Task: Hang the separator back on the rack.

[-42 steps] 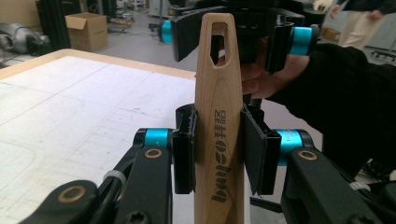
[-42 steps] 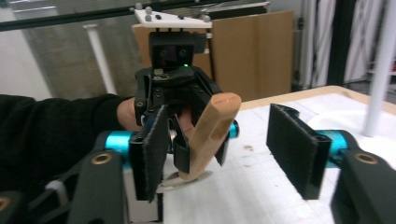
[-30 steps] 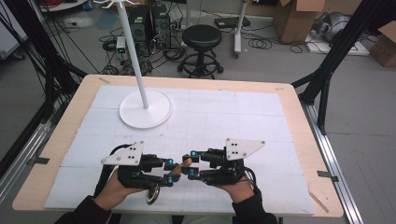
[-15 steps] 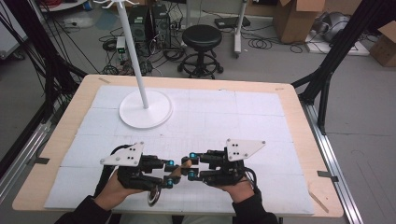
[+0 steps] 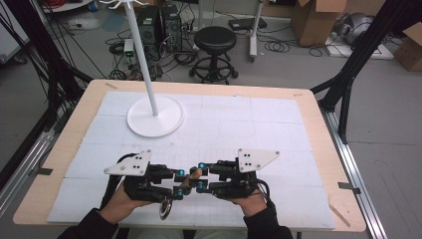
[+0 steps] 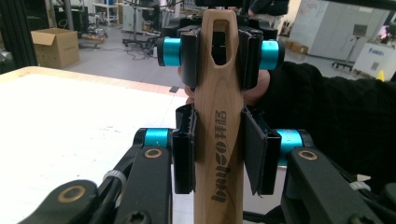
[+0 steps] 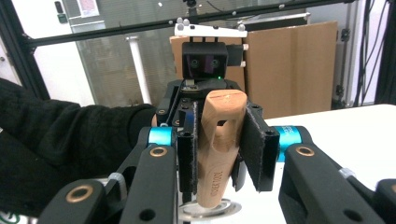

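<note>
White foam panels cover the wooden table (image 5: pixel 318 124), where a white stand (image 5: pixel 155 115) rises from its round base at the far left. Near the front edge, the left gripper (image 5: pixel 180 182) and right gripper (image 5: pixel 198 176) meet tip to tip, both pinching one wooden handle (image 6: pixel 218 135) between their pads. A metal ring (image 5: pixel 165 209) shows at the handle's lower end, beside the left gripper.
</note>
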`<state>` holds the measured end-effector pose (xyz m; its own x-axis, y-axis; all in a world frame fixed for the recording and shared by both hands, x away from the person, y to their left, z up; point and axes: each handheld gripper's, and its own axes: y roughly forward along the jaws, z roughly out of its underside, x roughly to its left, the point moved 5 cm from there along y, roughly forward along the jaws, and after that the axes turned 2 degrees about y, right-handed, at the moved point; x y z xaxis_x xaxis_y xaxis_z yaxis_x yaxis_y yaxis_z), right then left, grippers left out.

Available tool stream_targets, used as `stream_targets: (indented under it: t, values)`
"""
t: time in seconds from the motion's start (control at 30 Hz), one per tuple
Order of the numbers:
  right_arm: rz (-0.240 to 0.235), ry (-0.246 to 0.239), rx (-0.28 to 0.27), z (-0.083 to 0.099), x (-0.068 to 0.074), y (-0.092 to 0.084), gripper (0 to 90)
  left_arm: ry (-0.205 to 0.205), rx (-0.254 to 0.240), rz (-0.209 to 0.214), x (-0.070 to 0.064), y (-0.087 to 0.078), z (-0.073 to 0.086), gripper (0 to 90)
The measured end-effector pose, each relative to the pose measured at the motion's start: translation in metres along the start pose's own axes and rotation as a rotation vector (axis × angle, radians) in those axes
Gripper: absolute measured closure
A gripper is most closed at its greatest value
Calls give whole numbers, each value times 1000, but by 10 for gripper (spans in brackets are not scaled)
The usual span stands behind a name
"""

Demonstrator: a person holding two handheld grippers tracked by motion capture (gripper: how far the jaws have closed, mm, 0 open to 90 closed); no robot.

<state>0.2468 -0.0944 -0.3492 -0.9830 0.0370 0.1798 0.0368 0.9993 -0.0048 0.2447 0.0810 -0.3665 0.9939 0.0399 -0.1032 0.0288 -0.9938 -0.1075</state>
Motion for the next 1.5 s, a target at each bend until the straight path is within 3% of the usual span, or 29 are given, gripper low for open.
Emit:
stream_targets:
  t: [0.07,0.17,0.27,0.6,0.87,1.23,1.37,1.5]
  values:
    - [18,5,0,-1,1,1,694,-1,3,-21,1,0,0,653]
    - [60,11,11,-3,0,2,695,-22,20,-48,3,1,3,478]
    - [115,18,29,-6,-3,2,696,-27,19,-68,5,1,4,433]
    - [289,-6,26,-31,4,1,697,-14,60,-164,9,4,9,408]
    - [438,-8,25,-47,8,10,697,-17,51,-240,12,3,8,432]
    - [474,57,19,-38,6,20,696,-10,72,-295,13,4,8,588]
    - [482,69,15,-35,5,19,696,5,87,-288,12,5,9,698]
    - [480,87,4,-34,5,18,696,7,98,-286,12,5,9,704]
